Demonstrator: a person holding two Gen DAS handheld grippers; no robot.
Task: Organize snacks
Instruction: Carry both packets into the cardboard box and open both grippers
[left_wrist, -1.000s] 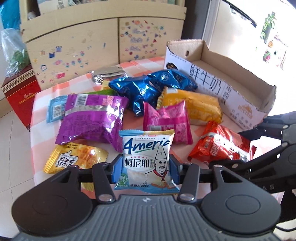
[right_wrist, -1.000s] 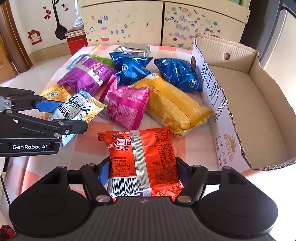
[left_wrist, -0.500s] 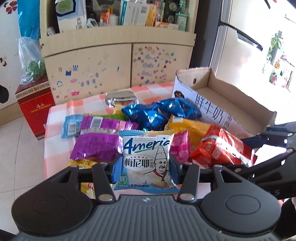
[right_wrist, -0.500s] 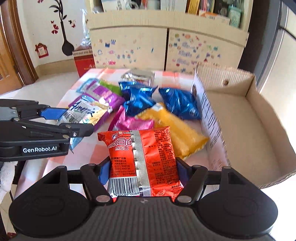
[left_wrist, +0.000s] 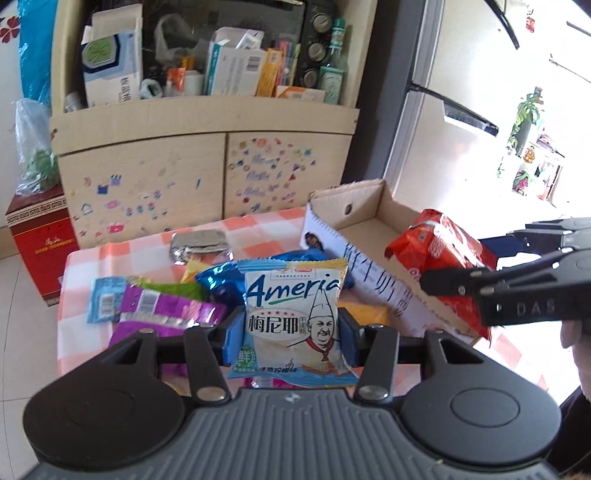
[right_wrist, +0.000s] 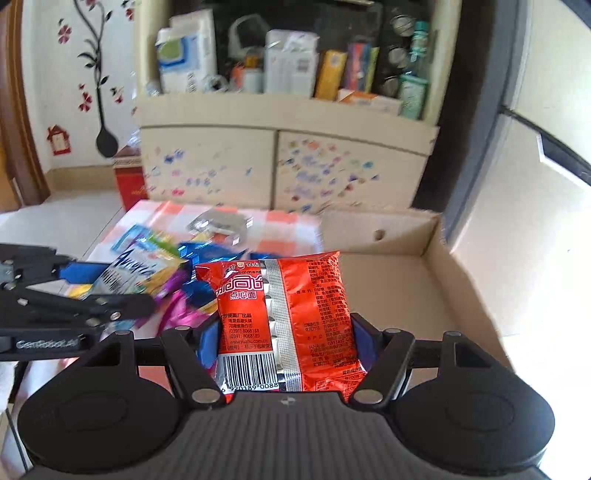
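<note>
On the left, the left gripper (left_wrist: 291, 332) has its blue pads pressed on the two side edges of a white and light-blue foil snack packet with a cartoon chef printed on it (left_wrist: 291, 314). The jaws stand narrow, closed on the packet's lower half, so most of the packet rises upright above the pads and clear of the checked orange-and-white tablecloth (left_wrist: 258, 229). Beyond and below those jaws lie the loose snacks: a purple foil packet (left_wrist: 166, 310) to the left of the pads, a blue foil packet (left_wrist: 218, 284) just behind them, and a silver foil packet (left_wrist: 199, 242) farther off.

To the right, the right gripper (right_wrist: 288, 343) is closed about halfway on a red-orange plastic noodle packet with a silver seam and barcode (right_wrist: 284, 314). Its pads grip the packet's sides near the bottom, and the packet stands upright between them. Ahead and to the right of these jaws sits the open shallow brown cardboard box with printed side (right_wrist: 424, 258); its floor looks bare.

Both packets look light, puffed and slippery, with crinkly film that gives under pressure. The contents are probably brittle, so a hard squeeze could crush them. A hold across the sides, as now, seems sound; the flat crimped end seams would be a gentler alternative. Held low, each packet may flop or slide during a swing.
</note>
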